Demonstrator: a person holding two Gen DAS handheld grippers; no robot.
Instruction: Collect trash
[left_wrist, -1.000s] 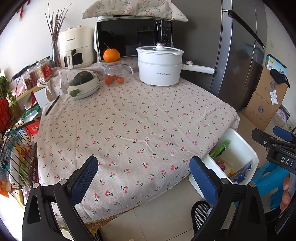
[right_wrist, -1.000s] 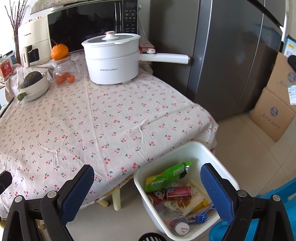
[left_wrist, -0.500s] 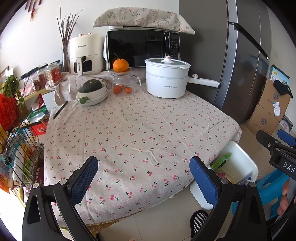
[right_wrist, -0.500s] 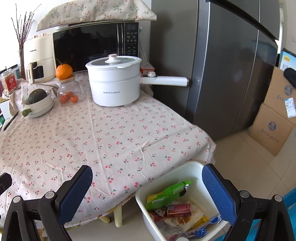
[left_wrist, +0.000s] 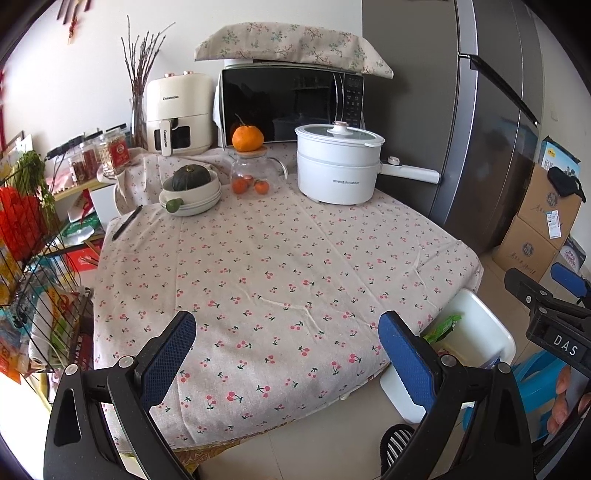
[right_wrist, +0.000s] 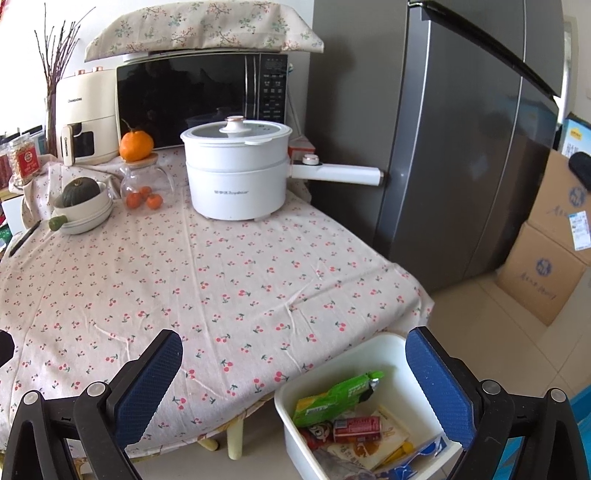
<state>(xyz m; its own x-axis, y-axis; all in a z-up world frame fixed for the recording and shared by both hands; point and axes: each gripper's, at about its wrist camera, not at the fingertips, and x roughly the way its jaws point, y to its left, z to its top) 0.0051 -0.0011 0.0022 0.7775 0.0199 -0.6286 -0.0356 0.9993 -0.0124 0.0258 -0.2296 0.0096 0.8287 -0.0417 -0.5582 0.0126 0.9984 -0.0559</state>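
Observation:
A white bin stands on the floor by the table's near right corner; it also shows in the left wrist view as the bin. Inside lie a green wrapper, a red can and several other packets. My right gripper hangs open above and in front of the bin with nothing between its fingers. My left gripper is open over the front edge of the cherry-print tablecloth, also holding nothing. No loose trash shows on the cloth.
At the table's back stand a white pot with a long handle, a bowl with a squash, a glass jar, a microwave and an air fryer. A fridge and cardboard boxes are on the right, a wire rack on the left.
Both grippers have risen and tilted up, so the table and bin sit lower in view. Both stay open and hold nothing.

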